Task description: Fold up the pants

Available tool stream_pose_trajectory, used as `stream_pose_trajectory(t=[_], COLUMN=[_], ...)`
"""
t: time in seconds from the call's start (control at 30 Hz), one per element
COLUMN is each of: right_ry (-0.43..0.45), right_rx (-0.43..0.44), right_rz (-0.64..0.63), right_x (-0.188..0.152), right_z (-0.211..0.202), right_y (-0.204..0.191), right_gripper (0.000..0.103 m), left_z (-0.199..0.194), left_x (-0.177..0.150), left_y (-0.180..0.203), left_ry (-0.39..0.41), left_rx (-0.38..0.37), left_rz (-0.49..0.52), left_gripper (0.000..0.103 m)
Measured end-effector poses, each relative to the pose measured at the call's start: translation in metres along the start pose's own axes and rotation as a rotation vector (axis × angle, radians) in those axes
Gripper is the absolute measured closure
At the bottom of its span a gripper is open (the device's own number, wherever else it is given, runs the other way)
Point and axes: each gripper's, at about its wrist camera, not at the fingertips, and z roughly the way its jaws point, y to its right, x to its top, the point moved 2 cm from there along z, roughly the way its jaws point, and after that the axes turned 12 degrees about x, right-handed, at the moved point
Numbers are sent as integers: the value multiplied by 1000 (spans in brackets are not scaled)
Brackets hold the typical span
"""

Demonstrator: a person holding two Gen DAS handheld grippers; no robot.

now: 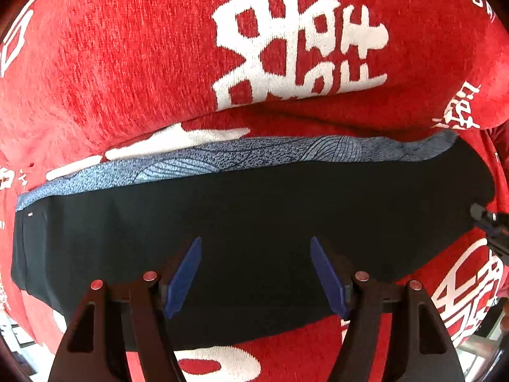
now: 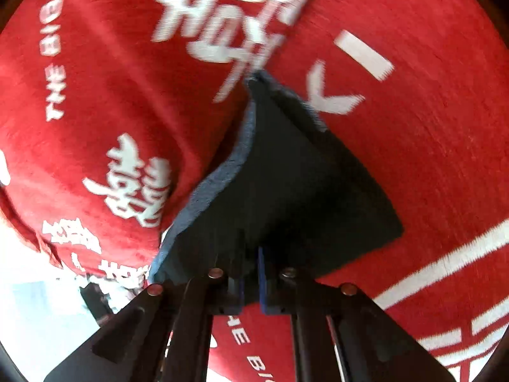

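Left wrist view shows one pair of dark pants (image 1: 254,210) flat on a red blanket (image 1: 127,63), left tool (image 1: 256,248) open above them, right tool (image 2: 251,254) clamped on their end.

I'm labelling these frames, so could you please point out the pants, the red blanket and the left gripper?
pants (image 1: 254,210): left wrist view, flat black middle.
red blanket (image 1: 127,63): left wrist view, bare red area behind the pants.
left gripper (image 1: 256,245): left wrist view, midway between blue fingertips.

Both wrist views look down, close, sharing the dark pants (image 1: 254,222) on red cover (image 1: 127,63).
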Motion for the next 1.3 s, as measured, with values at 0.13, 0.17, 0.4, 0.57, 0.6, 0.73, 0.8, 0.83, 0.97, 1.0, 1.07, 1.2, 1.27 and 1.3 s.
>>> stream_pose_trajectory(t=[0.13,0.17,0.4,0.57,0.6,0.73,0.8,0.83,0.97,1.0,1.07,1.2,1.27,1.3], right_ry=[-64,-73,-69,-68,-64,-67,-85,-80,-35,-27,-8,49,43,29], right_rx=[-127,-133,-109,-194,-218,-316,-377,-357,-326,-313,-309,-361,-350,-310], right_rz=[38,59,-9,-245,-258,-290,-286,-283,-255,-241,-218,-183,-167,-155], right_x=[-16,-16,-28,-3,11,40,47,50,55,56,56,44,32,21], right_z=[5,6,-27,-18,-6,27,34,30,5,1,-3,-10,-1,3], right_y=[32,42,16,-38,-42,-31,-17,-12,-1,1,3,-8,-17,-23], right_gripper=[96,96,75,75,75,75,82,84,93,94,94,88,86,85], left_z=[17,22,12,12,17,45,64,70,80,79,77,70,64,60], left_x=[-11,-13,-7,23,33,51,54,57,58,55,50,35,29,24], left_y=[1,1,-12,-12,-11,-10,-18,-24,-53,-60,-68,-106,-121,-130], left_ry=[-50,-62,-27,2,-4,-44,-70,-76,-76,-76,-74,-91,-86,-76], left_rx=[23,31,46,59,66,103,115,117,142,151,175,181,167,161], left_rz=[-2,-2,-4,-58,-82,-142,-181,-200,-224,-204,-182,-211,-225,-224], left_gripper=[32,32,32,32,32,32,32,31,20,20,20,20,20,20])
